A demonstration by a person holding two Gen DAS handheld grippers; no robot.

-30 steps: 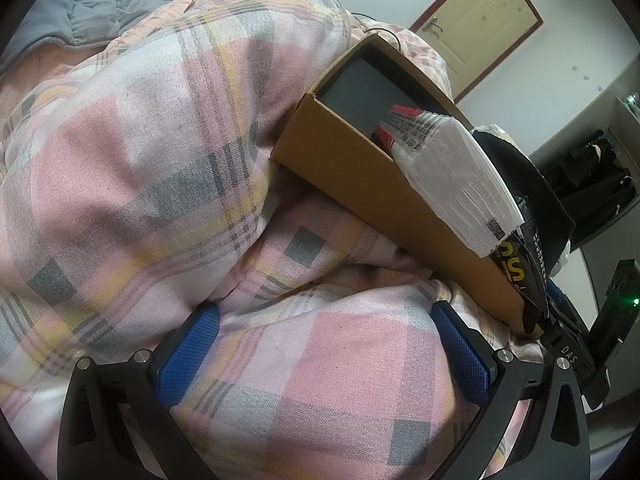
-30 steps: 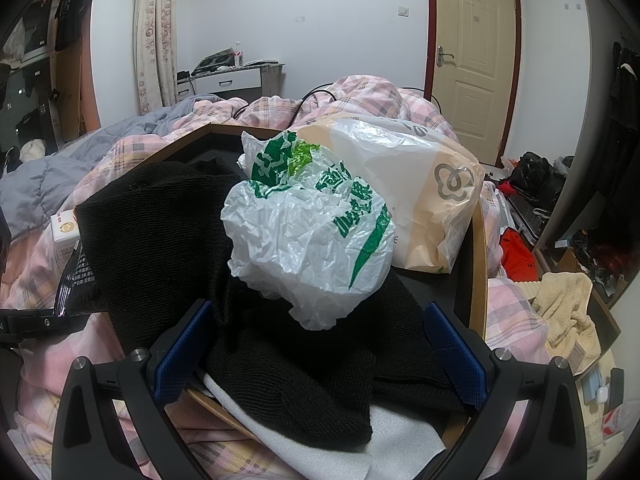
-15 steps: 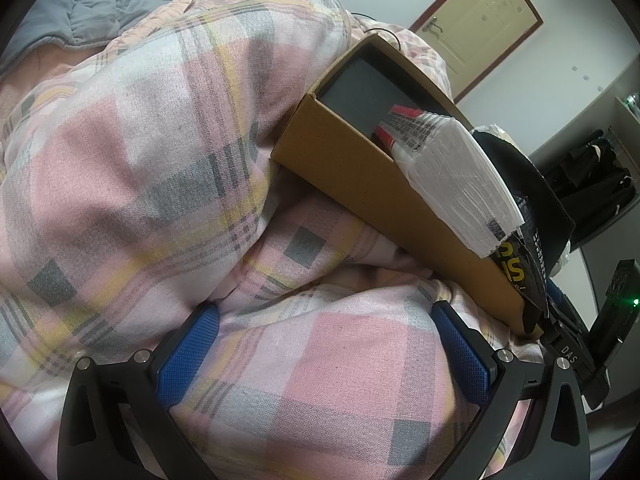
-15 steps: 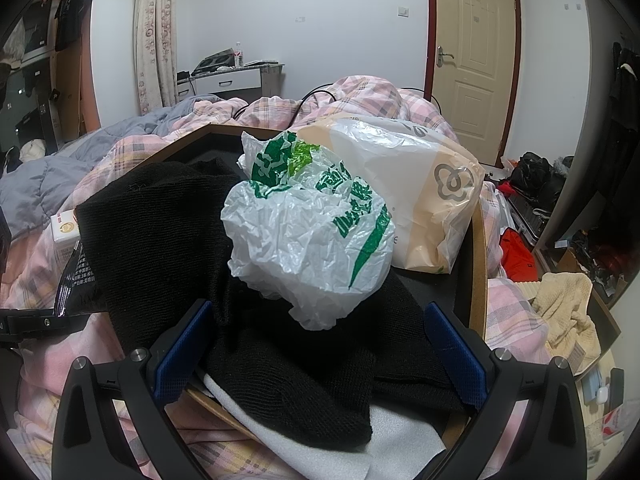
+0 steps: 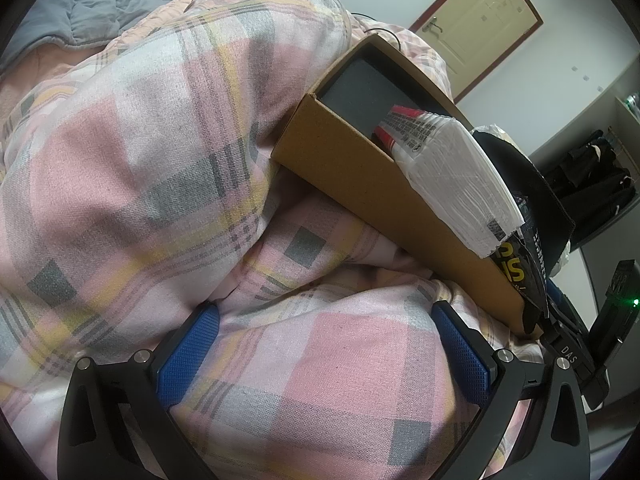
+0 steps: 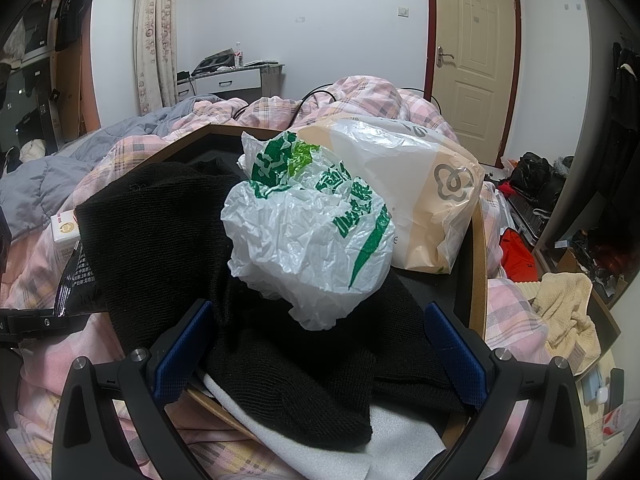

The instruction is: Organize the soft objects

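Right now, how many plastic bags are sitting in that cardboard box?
2 that I can see. A crumpled white and green bag lies on the black knit cloth; a larger beige and white bag sits behind it. Others may be hidden underneath.

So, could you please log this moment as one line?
left claw: open over plaid quilt | right claw: open before green-print bag | cardboard box: holds bags, black knit

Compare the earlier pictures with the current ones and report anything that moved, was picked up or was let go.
Nothing visibly changed. The left gripper stays open over the pink plaid quilt beside the brown cardboard box. The right gripper stays open before the crumpled white and green plastic bag, which lies on the black knitted garment in the box.
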